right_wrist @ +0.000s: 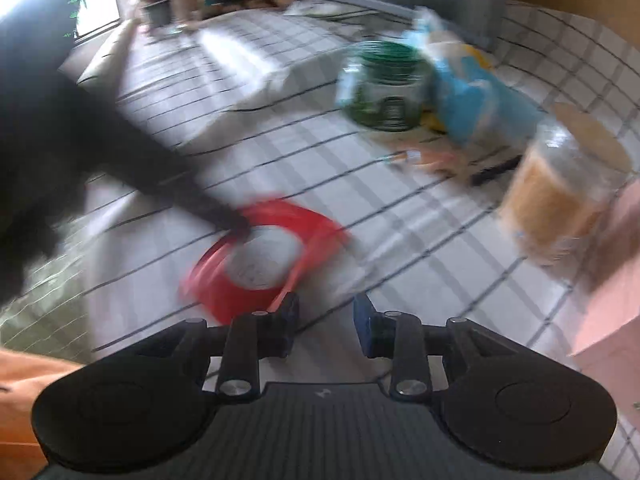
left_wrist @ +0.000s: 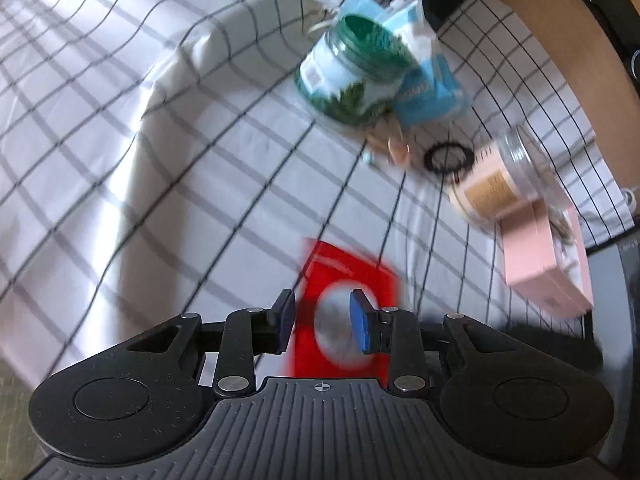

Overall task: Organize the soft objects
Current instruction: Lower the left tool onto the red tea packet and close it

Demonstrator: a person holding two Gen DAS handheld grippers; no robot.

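On the checked bedsheet (left_wrist: 200, 160), both tongs, left (left_wrist: 323, 320) and right (right_wrist: 326, 324), hang part-open and empty by the red packet (left_wrist: 344, 280), probably light, floppy, best pinched at an edge.

A bed covered by a white sheet with dark grid lines (left_wrist: 120, 160) fills both views. On it lie a red packet with a round clear window (left_wrist: 344, 316) at lower centre, a green-lidded jar (left_wrist: 352, 76) and a blue-and-white bag (left_wrist: 430, 88) at upper right, a black ring (left_wrist: 448, 158), a clear tan-labelled jar (left_wrist: 496, 184) and a pink box (left_wrist: 540, 264) at right.
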